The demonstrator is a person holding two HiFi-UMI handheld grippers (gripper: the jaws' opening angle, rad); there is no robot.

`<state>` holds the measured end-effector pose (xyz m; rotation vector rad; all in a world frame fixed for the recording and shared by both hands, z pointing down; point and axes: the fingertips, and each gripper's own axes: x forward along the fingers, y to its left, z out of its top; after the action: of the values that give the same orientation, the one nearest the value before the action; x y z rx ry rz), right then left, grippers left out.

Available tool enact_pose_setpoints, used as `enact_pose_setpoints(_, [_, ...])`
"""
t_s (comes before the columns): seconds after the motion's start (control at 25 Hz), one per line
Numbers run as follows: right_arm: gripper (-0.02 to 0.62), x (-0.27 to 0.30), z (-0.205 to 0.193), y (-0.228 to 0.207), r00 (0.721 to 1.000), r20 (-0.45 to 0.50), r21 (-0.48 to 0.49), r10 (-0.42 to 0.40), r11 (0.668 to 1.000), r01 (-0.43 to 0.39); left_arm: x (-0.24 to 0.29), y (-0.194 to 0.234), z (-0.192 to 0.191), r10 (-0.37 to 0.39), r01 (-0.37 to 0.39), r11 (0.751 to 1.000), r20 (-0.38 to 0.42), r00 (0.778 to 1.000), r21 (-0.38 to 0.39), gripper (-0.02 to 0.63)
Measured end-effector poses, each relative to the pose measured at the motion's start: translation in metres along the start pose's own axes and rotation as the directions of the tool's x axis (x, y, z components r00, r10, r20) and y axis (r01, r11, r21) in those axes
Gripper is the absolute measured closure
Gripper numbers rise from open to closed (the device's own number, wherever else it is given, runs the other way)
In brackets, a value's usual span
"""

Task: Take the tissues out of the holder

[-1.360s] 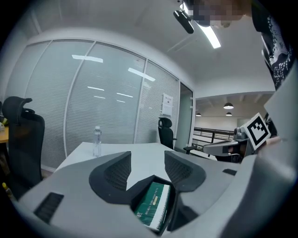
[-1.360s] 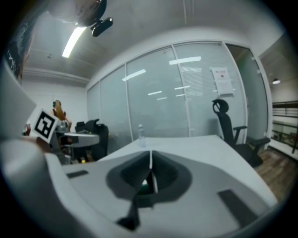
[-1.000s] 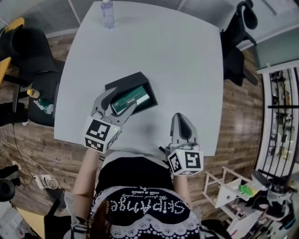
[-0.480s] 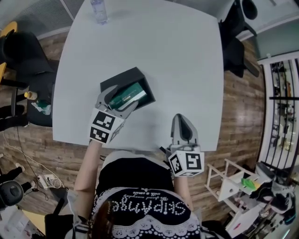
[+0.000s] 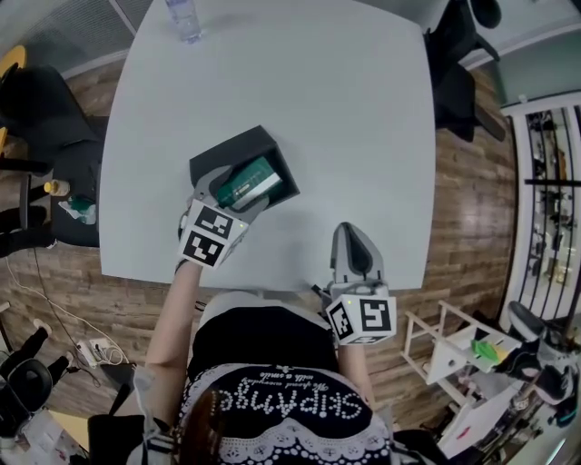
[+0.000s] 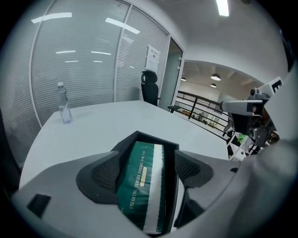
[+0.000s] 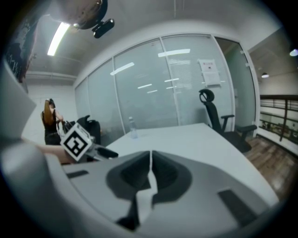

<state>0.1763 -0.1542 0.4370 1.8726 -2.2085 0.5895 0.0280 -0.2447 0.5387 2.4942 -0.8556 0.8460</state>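
Observation:
A black tissue holder (image 5: 227,150) stands on the white table (image 5: 345,109), left of the middle. A green and white tissue pack (image 5: 247,182) lies inside it. My left gripper (image 5: 234,192) reaches over the holder's near end, and its jaws are opening. In the left gripper view the tissue pack (image 6: 142,181) sits between the two jaws inside the holder (image 6: 153,138); the pads do not press on it. My right gripper (image 5: 352,229) rests near the table's front edge, jaws together and empty, as the right gripper (image 7: 150,160) view also shows.
A clear water bottle (image 5: 184,18) stands at the table's far left corner. Black office chairs sit to the left (image 5: 45,100) and at the far right (image 5: 454,82). A white rack (image 5: 454,363) stands on the wooden floor at the lower right.
My left gripper has moved forward over the holder and its jaws have spread wider around the pack. The right gripper has stayed put.

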Motion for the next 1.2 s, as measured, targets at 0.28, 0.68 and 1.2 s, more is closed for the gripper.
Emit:
enact_pose_setpoints(0.28, [0.56,0.004,0.0,-0.008,1.0,-0.008,0.009,-0.006,1.0,0.006,0.018,-0.003,-0.021,-0.019,0.02,1.0,-0.111,0.994,0.014,0.23])
enact_pose_setpoints(0.68, [0.56,0.009,-0.004,-0.013,1.0,-0.021,0.025,-0.005,1.0,0.006,0.033,0.002,-0.042,0.016,-0.012,1.0,-0.285,0.958,0.014,0.231])
enact_pose_setpoints(1.2, [0.56,0.02,-0.005,-0.013,0.999,-0.033,0.032,0.022,0.999,-0.021,0.04,0.008,-0.048,0.085,-0.06,0.995,-0.33,0.94,0.085,0.245])
